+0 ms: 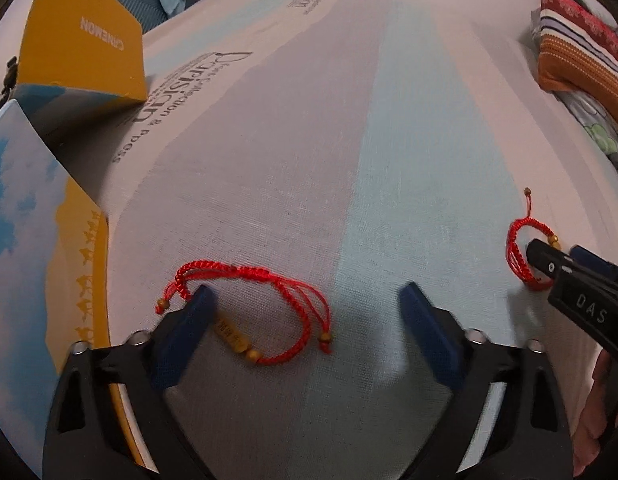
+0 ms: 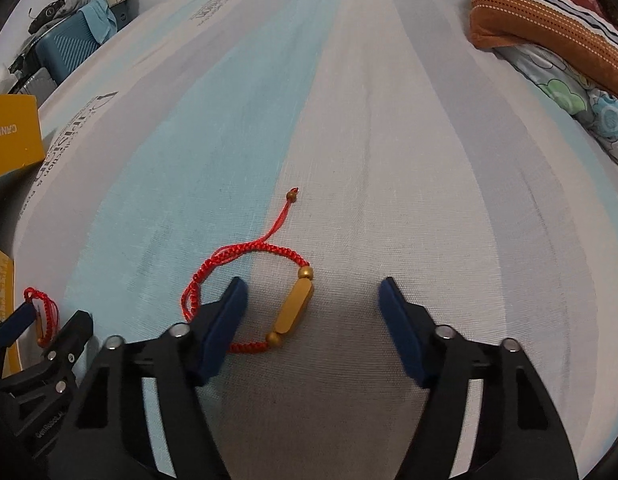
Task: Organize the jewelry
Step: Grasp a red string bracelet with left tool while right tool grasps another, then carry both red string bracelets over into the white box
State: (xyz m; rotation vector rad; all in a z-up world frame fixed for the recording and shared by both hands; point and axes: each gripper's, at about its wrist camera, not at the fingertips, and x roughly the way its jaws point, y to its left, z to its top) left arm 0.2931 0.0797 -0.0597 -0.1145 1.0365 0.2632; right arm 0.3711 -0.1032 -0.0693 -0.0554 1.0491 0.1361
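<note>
At nine o'clock of the left-wrist view stands a yellow box [image 1: 81,40] on the striped bedsheet [image 1: 309,140]; at six o'clock the left gripper [image 1: 307,300] is spread wide, one red cord bracelet [image 1: 253,304] lying slack between its jaws, ungrasped, its left pad apparently resting on the cord. In the right-wrist view the right gripper [image 2: 311,300], likewise released, straddles a second red cord bracelet [image 2: 249,280] at six o'clock. Both look light, limp and snag-prone: the rigid gold tube [image 2: 293,306] probably offers the firmest hold.

two bracelets [image 1: 253,312] [image 2: 253,300] on bedsheet [image 1: 309,160], box [image 1: 81,36] left
</note>
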